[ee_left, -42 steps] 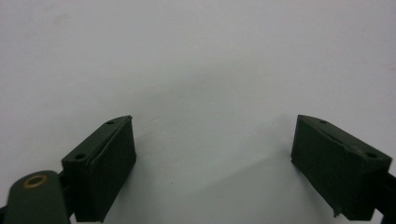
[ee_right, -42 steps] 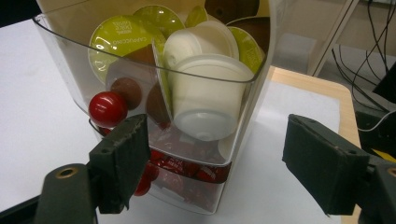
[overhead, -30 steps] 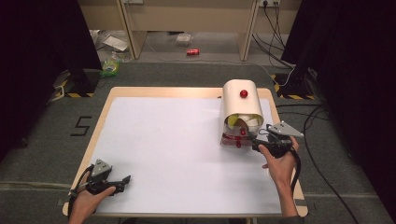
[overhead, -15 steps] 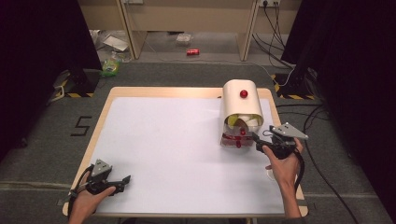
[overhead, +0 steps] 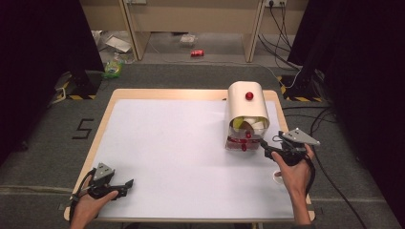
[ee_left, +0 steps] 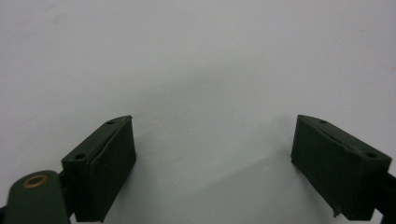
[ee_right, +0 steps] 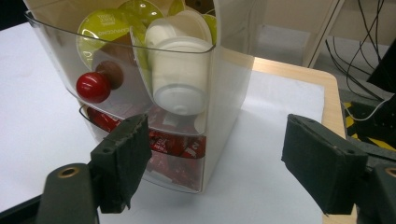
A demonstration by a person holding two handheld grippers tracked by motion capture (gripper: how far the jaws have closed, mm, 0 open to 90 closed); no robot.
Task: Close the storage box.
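Both tongs stand released. Right gripper (overhead: pixel 263 147) sits just beside the dispenser (overhead: pixel 247 114), its jaws having just been opening with nothing between them – one black pad (ee_right: pixel 122 161) near the clear front corner. Left gripper (overhead: pixel 125 184) is well apart from the dispenser, over bare white table (overhead: pixel 172 157). Dispenser: cream casing, red knobs (ee_right: pixel 93 87), transparent drawers holding green-lidded capsules (ee_right: pixel 100 35), a white pod (ee_right: pixel 180 70) and red packets (ee_right: pixel 163 142) – their lettering is too blurred to read.
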